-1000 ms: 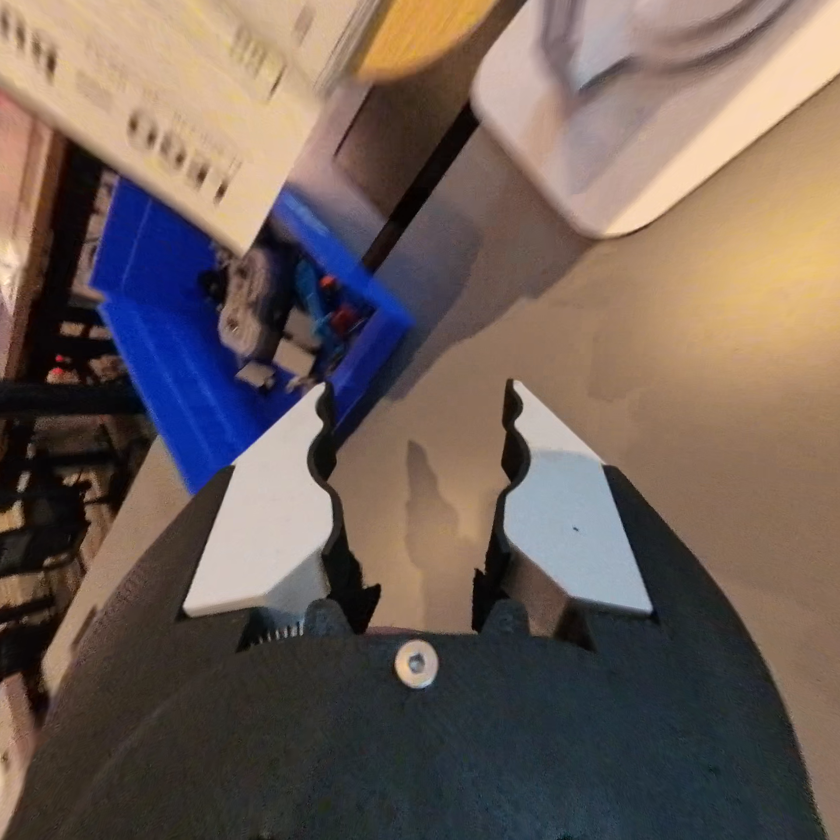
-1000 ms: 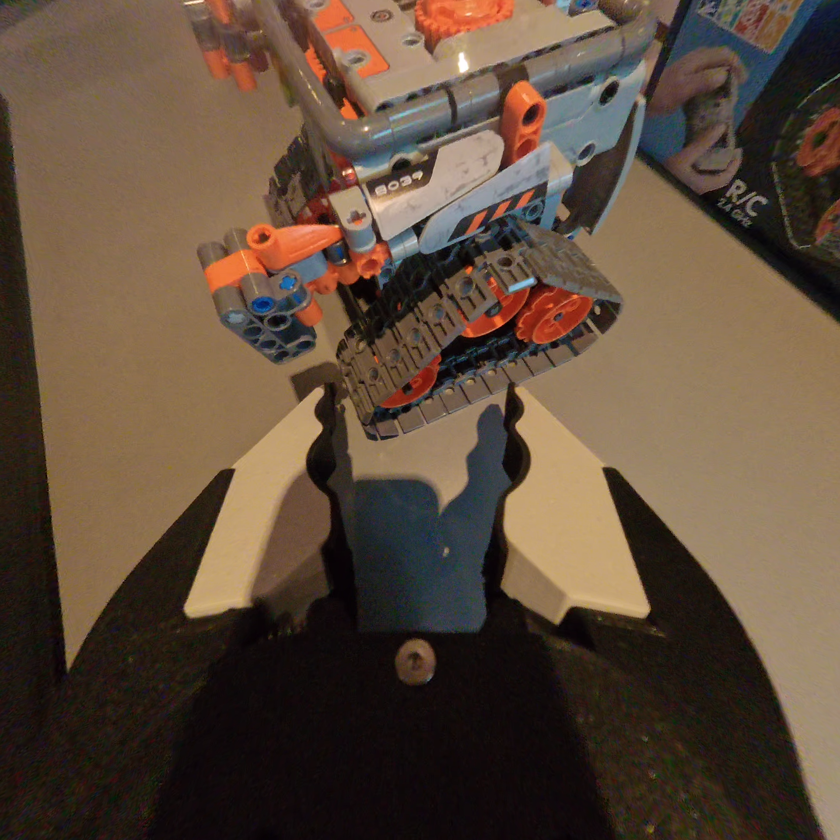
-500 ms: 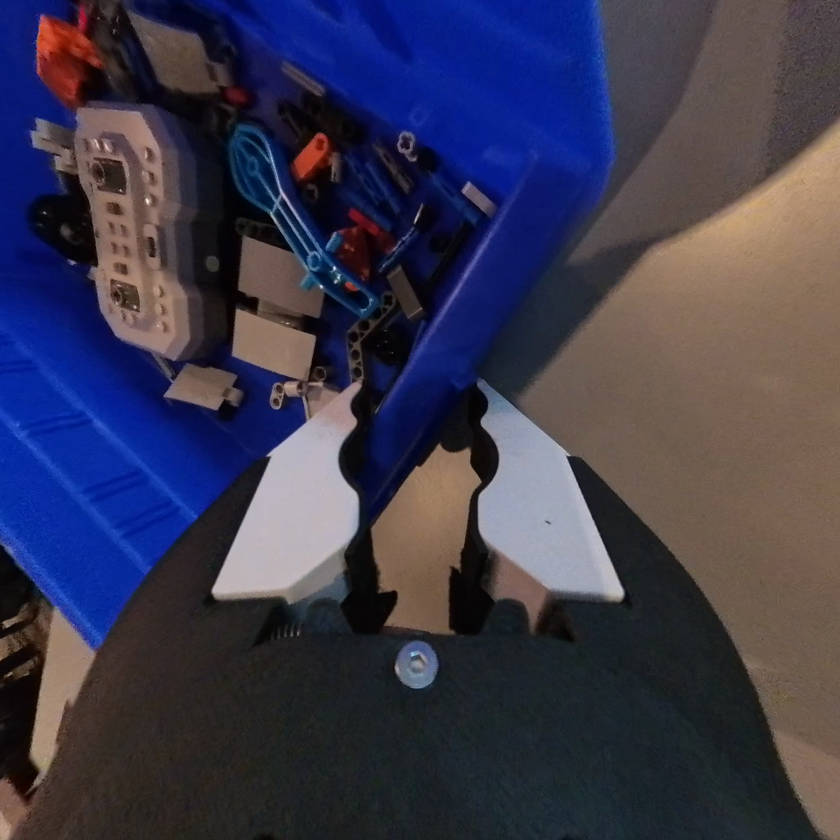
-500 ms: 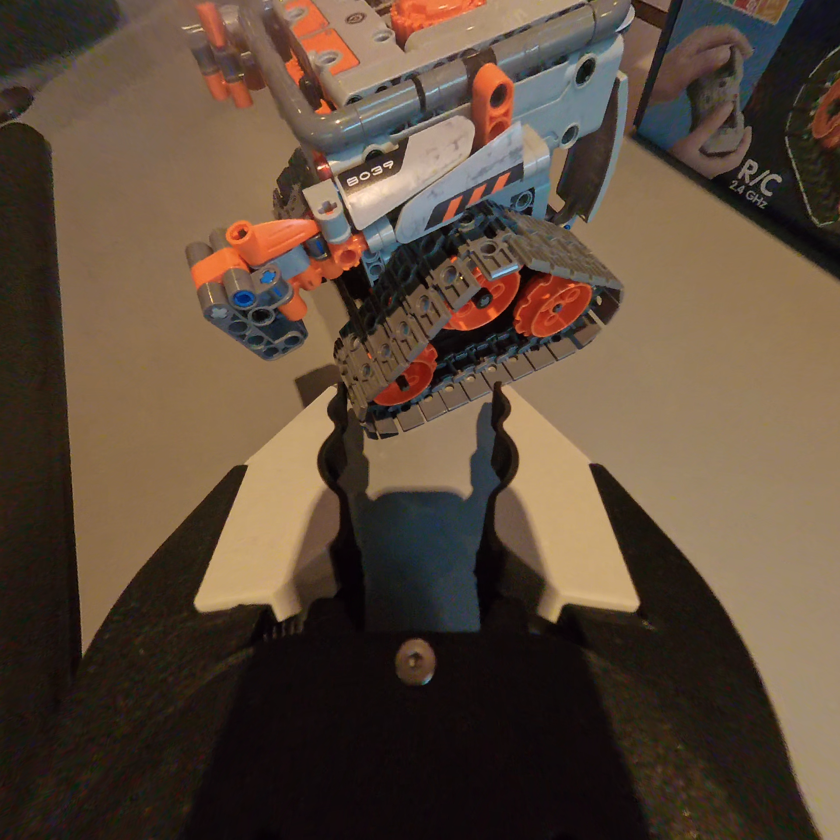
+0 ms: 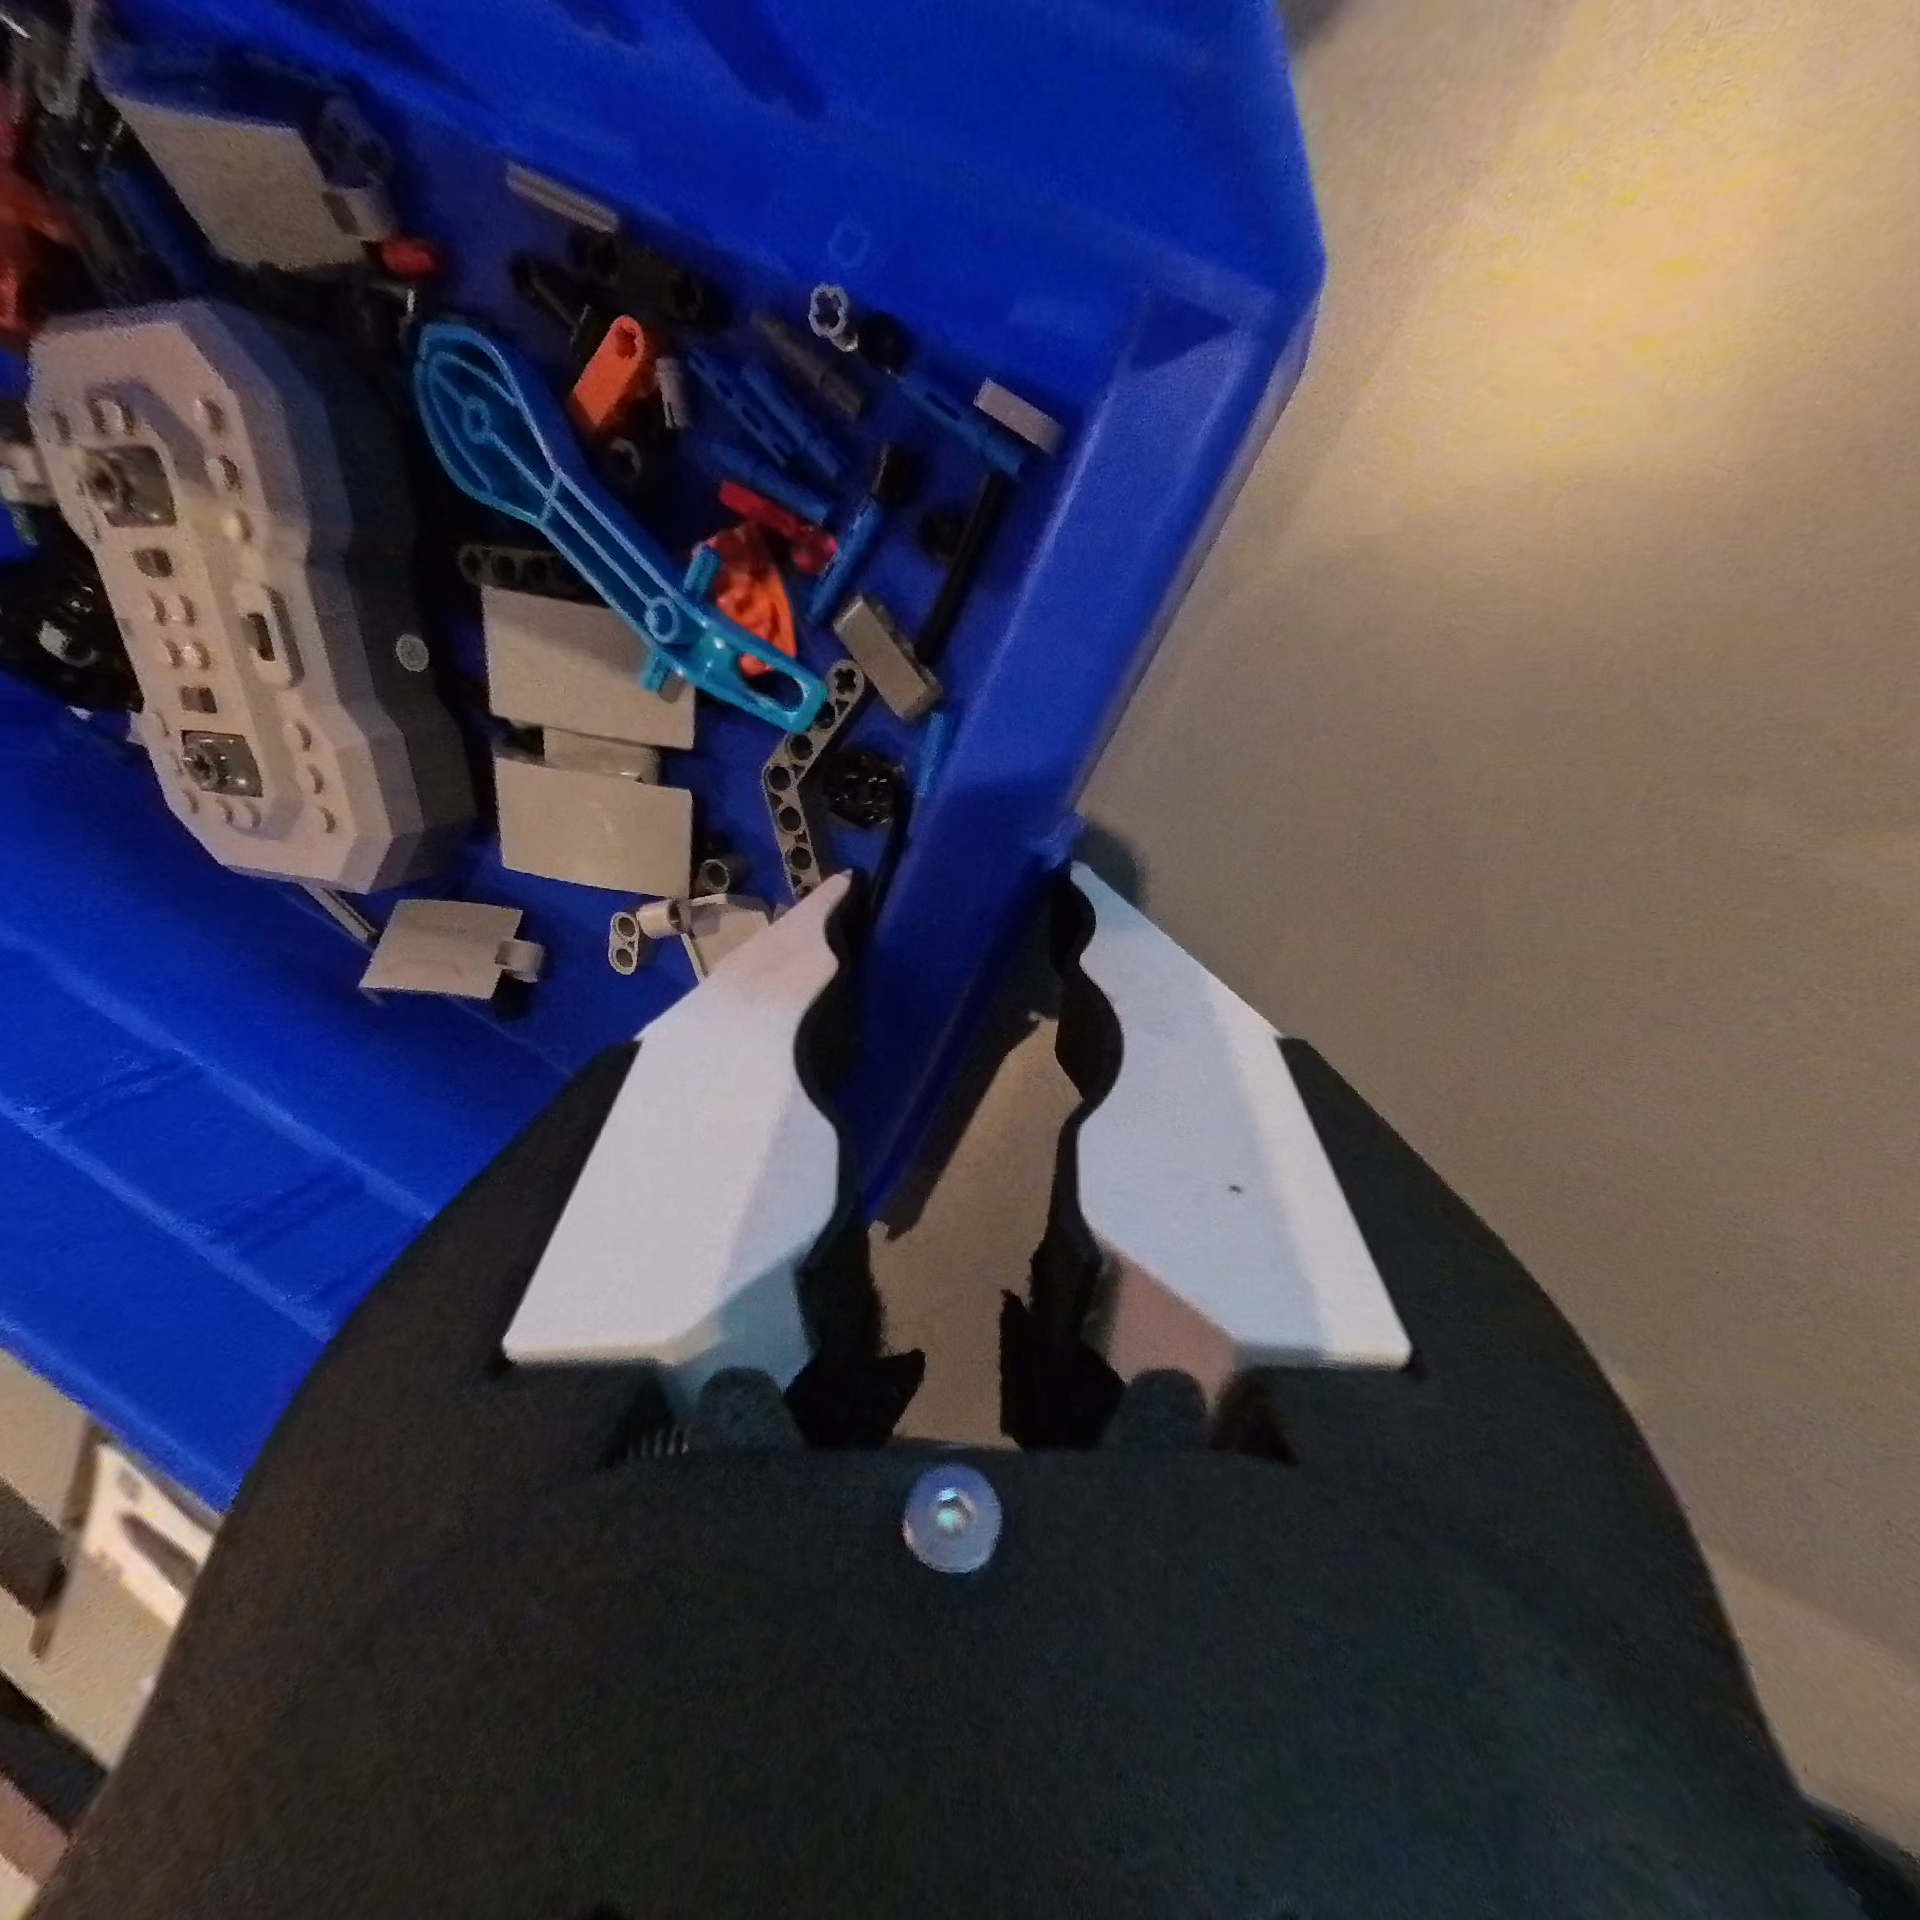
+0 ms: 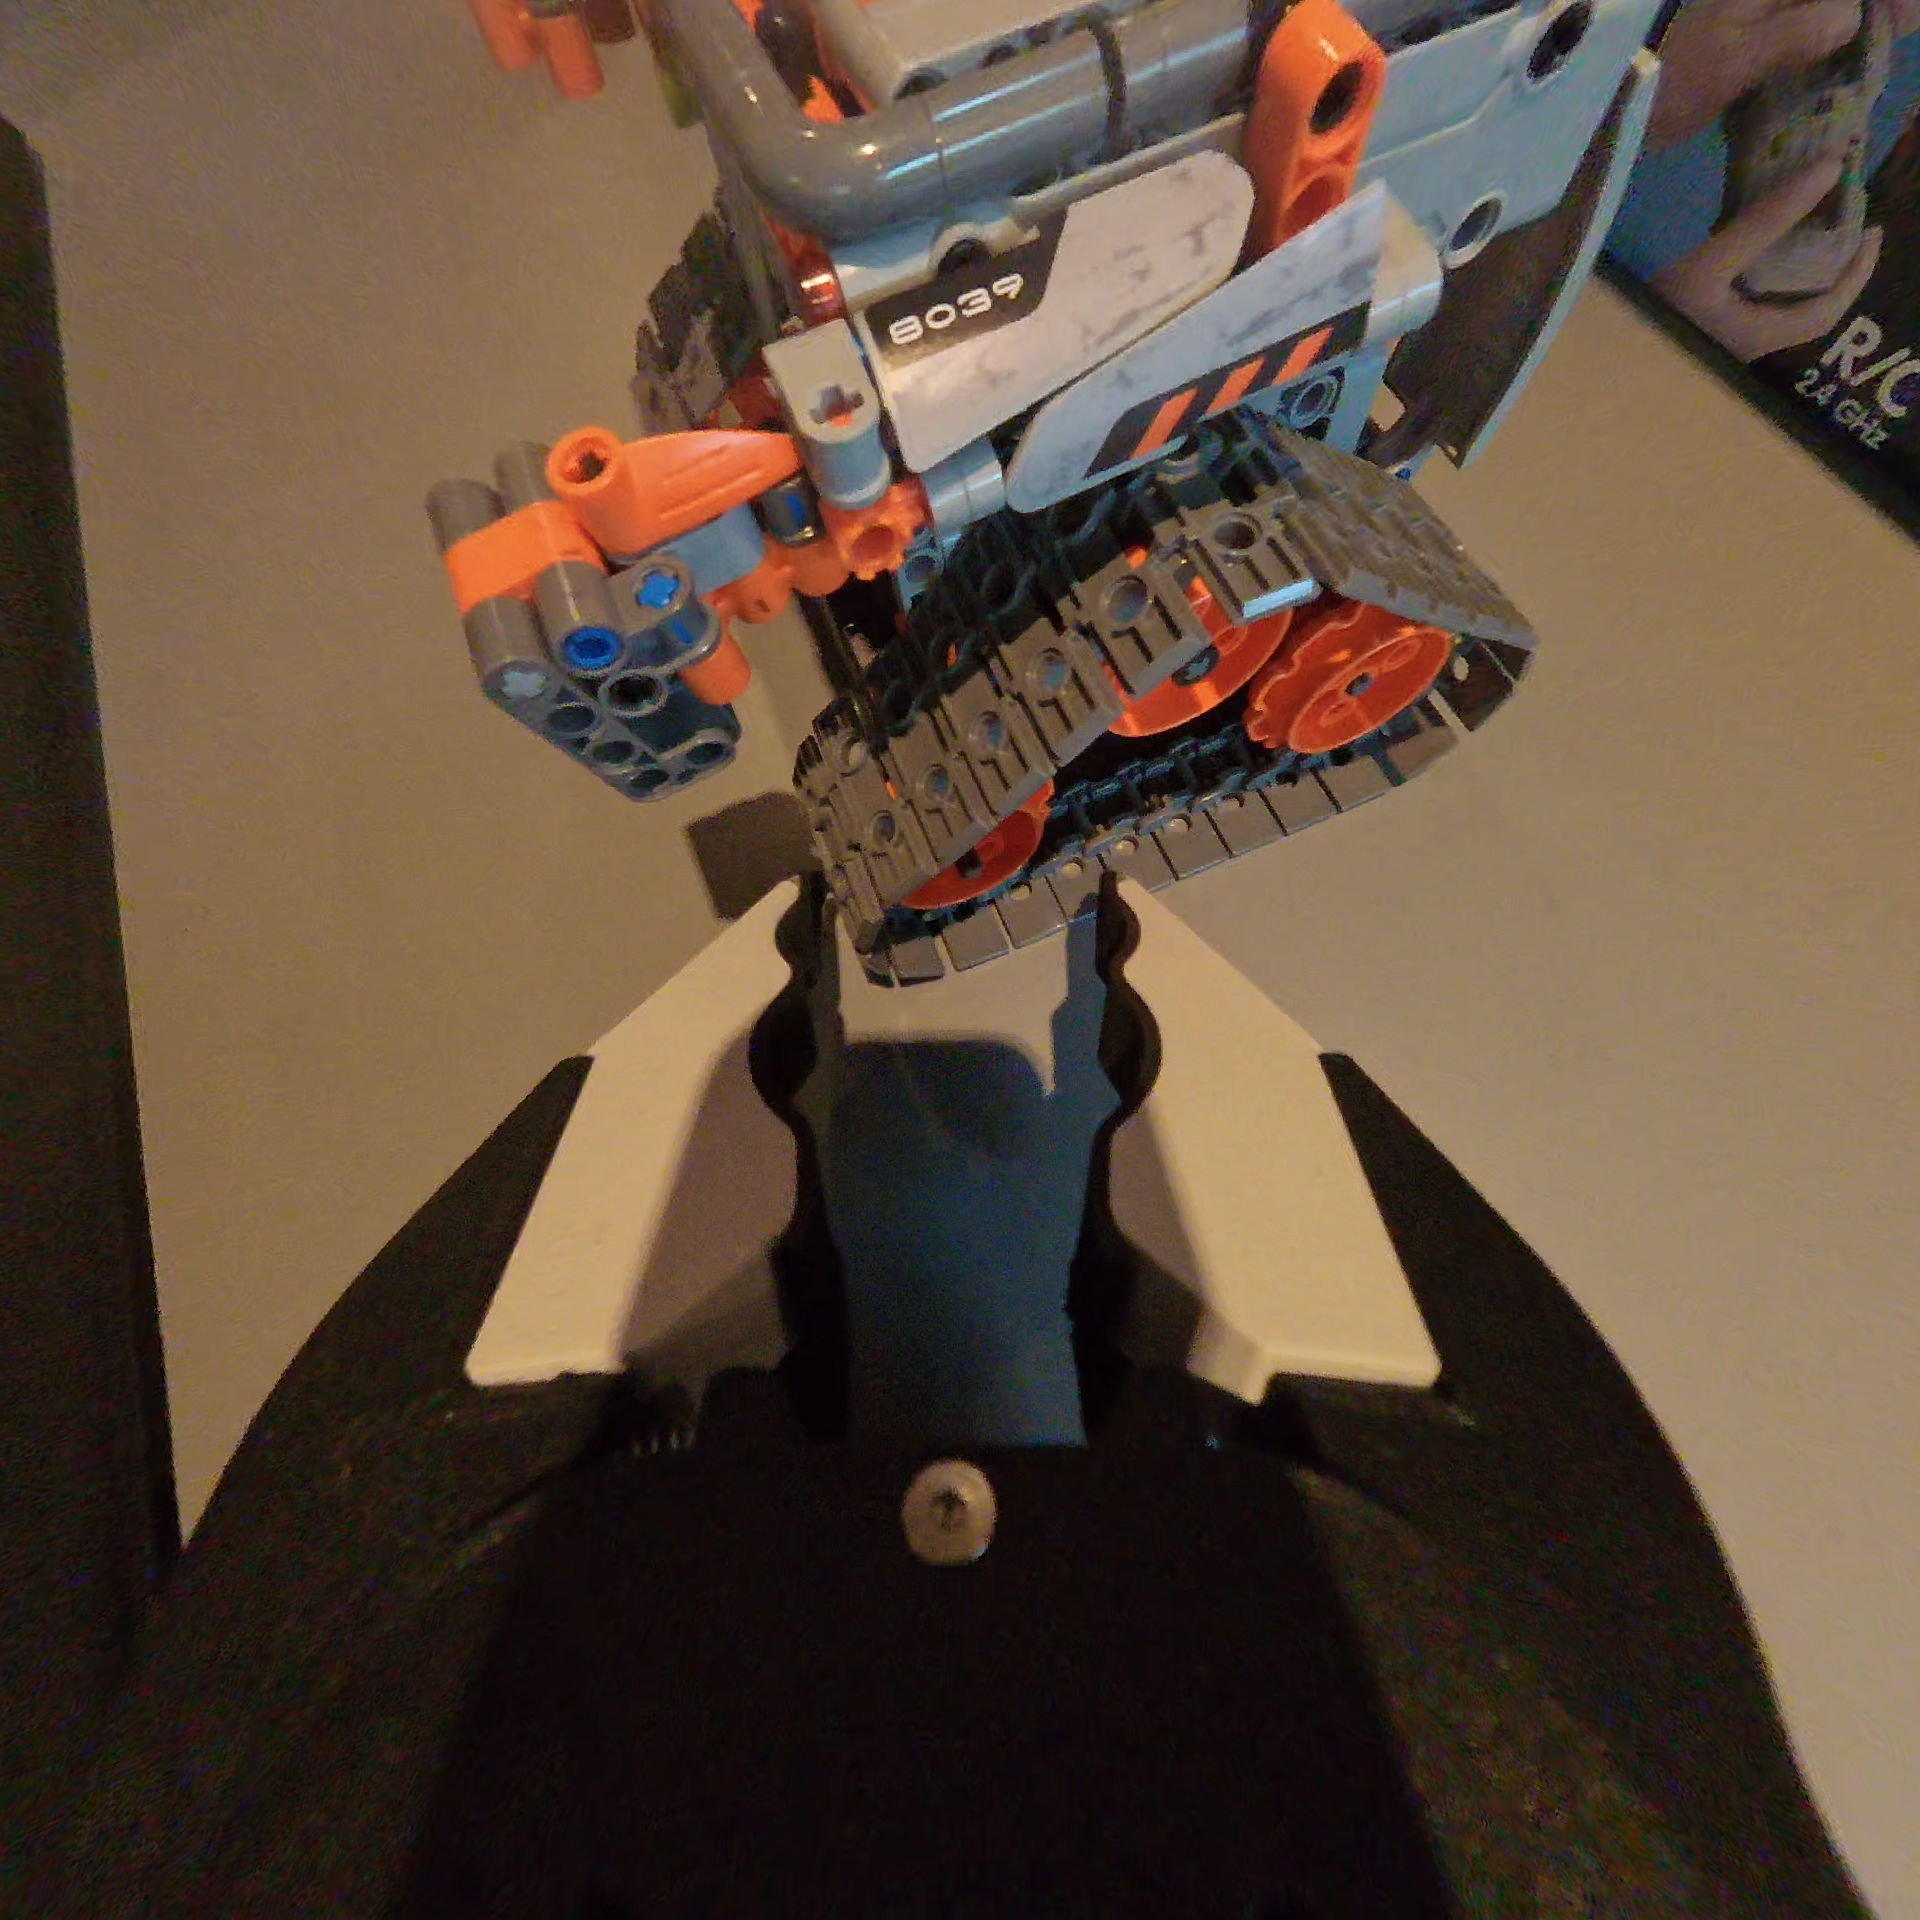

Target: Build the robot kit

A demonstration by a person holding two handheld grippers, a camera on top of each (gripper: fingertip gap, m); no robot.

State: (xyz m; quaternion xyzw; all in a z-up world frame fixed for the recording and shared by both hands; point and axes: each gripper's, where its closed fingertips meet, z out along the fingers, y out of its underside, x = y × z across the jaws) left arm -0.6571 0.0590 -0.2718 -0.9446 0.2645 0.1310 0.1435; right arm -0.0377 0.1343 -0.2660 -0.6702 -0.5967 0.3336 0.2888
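My left gripper (image 5: 951,904) straddles the side wall of a glossy blue plastic bin (image 5: 1039,582), one white, wavy-edged finger inside and one outside. The wall fills the gap at the tips, but I cannot tell whether the fingers actually press it. In the bin lie loose building-toy parts: a grey studded remote-shaped block (image 5: 208,613), a turquoise lever (image 5: 582,520), flat grey panels (image 5: 587,748) and small black, orange and red pins.

My right gripper (image 6: 956,894) is spread, its tips at the near lower corner of a brick-built tracked vehicle (image 6: 1101,499) with ridged grey treads, orange wheels and marbled grey panels, one bearing a numbered sticker. A printed cardboard box (image 6: 1808,208) stands at the right edge. The counter (image 6: 332,416) is smooth, matte and beige, under dim warm light.
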